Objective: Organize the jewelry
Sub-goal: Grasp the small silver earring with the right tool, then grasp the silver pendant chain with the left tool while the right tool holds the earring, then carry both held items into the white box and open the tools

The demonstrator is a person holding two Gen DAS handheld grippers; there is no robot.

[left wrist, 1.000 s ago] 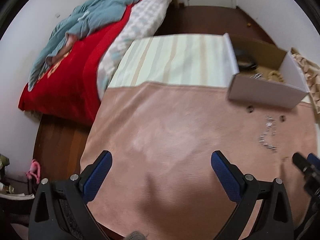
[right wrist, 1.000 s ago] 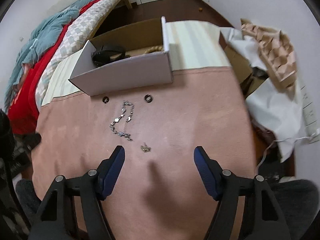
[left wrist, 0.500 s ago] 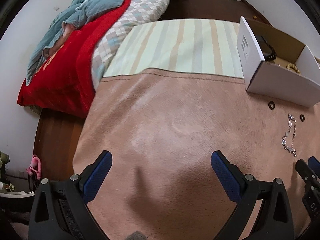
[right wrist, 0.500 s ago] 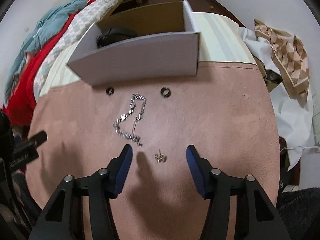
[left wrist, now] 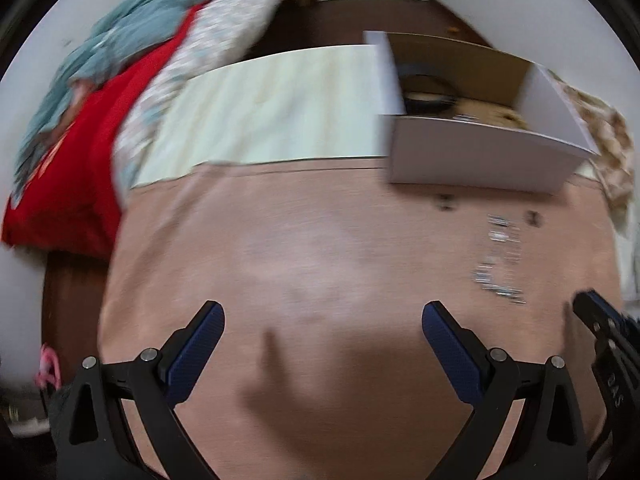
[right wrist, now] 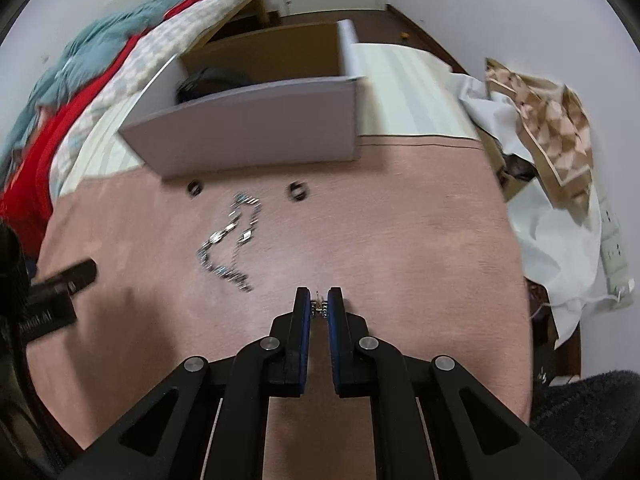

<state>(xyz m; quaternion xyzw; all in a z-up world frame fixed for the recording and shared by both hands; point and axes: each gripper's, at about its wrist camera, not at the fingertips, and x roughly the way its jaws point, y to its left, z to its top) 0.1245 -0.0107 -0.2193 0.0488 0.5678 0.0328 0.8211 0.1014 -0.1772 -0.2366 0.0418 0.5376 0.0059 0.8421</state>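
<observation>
My right gripper (right wrist: 319, 306) is shut on a small gold earring (right wrist: 319, 305) on the pink cloth (right wrist: 400, 240). A silver chain bracelet (right wrist: 228, 240) lies to its left, with two dark rings (right wrist: 195, 189) (right wrist: 298, 191) beyond it, in front of an open white box (right wrist: 256, 128) holding a dark item. My left gripper (left wrist: 322, 334) is open and empty over bare pink cloth (left wrist: 300, 248). In the blurred left wrist view the bracelet (left wrist: 498, 264) and the box (left wrist: 476, 160) are to the right, and the right gripper (left wrist: 600, 320) shows at the right edge.
A striped cream cloth (right wrist: 404, 92) lies behind the pink one. Bedding in red, teal and checks (left wrist: 100, 120) is piled on the left. White paper and a brown patterned cloth (right wrist: 548, 120) lie off the right edge. The left gripper (right wrist: 60, 280) shows at the left.
My right gripper moved forward and down and closed on the earring. My left gripper stayed open and swung, so the box and bracelet shifted in its view.
</observation>
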